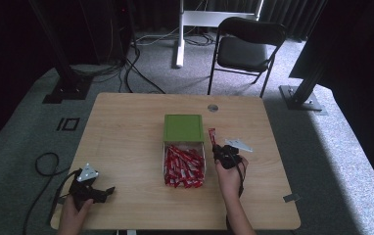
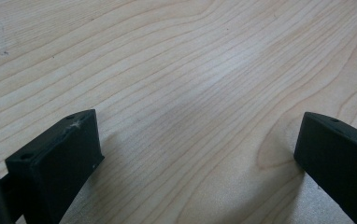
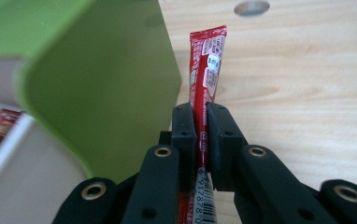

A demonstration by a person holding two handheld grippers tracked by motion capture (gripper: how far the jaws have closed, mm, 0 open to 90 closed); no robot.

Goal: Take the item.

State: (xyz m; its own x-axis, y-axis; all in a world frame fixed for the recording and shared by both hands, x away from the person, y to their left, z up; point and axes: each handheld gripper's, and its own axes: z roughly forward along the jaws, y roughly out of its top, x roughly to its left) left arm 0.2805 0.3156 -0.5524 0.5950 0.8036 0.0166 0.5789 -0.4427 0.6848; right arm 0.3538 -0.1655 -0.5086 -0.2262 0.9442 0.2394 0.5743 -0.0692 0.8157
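A white box [image 1: 165,169] in the table's middle holds several red stick sachets [image 1: 183,166]; its green lid [image 1: 183,128] stands open at the far end. My right gripper [image 1: 216,147] is just right of the box, shut on one red sachet [image 1: 211,135] that sticks out beyond the jaws. In the right gripper view the sachet [image 3: 206,65] is pinched upright between the jaws, beside the green lid [image 3: 97,79]. My left gripper [image 1: 107,191] rests near the table's front left corner, open, with bare wood between its fingers [image 2: 60,158].
The wooden table [image 1: 126,122] has a round cable hole [image 1: 213,107] at its far edge. A black folding chair [image 1: 246,49] stands beyond the table. A cable [image 1: 43,166] loops on the floor at the left.
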